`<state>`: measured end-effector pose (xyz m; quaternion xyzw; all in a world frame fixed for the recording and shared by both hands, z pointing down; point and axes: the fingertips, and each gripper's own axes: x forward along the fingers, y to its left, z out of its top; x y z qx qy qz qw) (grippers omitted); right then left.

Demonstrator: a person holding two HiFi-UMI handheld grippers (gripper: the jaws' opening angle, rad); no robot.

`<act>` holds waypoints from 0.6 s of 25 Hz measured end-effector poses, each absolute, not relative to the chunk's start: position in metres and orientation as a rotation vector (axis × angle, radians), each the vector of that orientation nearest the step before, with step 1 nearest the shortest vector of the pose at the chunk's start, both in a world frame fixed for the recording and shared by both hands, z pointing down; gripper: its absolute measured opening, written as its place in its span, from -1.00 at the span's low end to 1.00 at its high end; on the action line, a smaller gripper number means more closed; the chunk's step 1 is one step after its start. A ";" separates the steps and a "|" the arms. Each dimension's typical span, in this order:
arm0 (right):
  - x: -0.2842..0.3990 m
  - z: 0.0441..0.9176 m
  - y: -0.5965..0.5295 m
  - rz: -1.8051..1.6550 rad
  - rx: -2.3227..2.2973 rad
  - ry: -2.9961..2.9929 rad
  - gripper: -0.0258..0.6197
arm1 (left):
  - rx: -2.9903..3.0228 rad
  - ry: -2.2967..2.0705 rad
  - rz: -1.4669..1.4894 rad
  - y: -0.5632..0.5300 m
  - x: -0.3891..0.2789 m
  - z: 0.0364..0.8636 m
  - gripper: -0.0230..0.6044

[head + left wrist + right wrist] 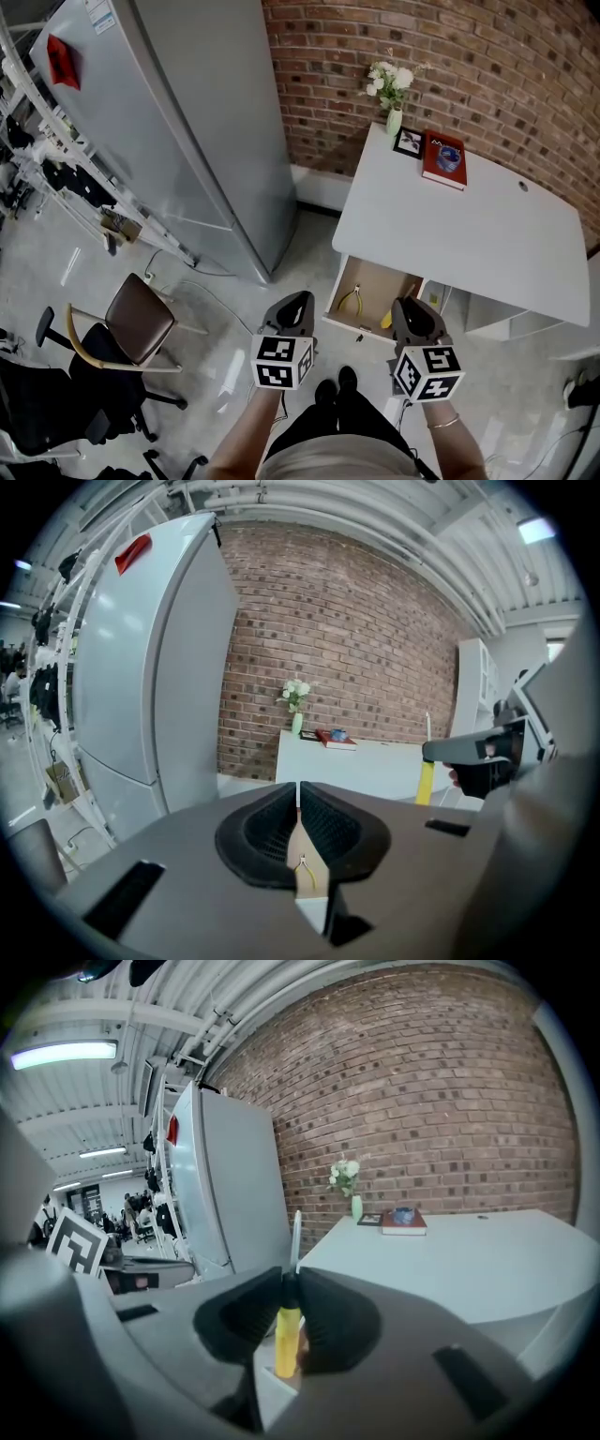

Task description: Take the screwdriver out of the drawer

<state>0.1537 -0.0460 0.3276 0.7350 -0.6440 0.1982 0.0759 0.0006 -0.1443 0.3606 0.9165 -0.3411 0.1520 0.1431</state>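
A screwdriver (285, 1340) with a yellow handle and a thin metal shaft stands upright between the jaws of my right gripper (287, 1283), which is shut on it near the top of the handle. In the head view the right gripper (410, 307) hangs over the open wooden drawer (370, 281) of the white desk (469, 234), the yellow handle (386, 321) just showing beside it. My left gripper (298, 302) hovers to the left of the drawer, its jaws (298, 803) shut on nothing. Yellow-handled pliers (350, 300) lie in the drawer.
On the desk's far corner stand a flower vase (392, 94), a small photo frame (408, 142) and a red book (444, 159). A tall grey fridge (187, 122) stands left of the desk. A brown chair (139, 319) and a black office chair (37, 403) are at lower left.
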 end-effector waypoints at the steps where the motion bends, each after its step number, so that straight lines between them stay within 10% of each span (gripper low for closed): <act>1: 0.154 0.328 -0.046 0.588 2.198 -1.930 -0.73 | 2.644 -0.983 0.438 -0.144 0.002 0.361 -0.91; 15: 0.159 0.329 -0.049 0.571 2.180 -1.924 -0.73 | 2.651 -0.986 0.443 -0.149 0.010 0.358 -0.91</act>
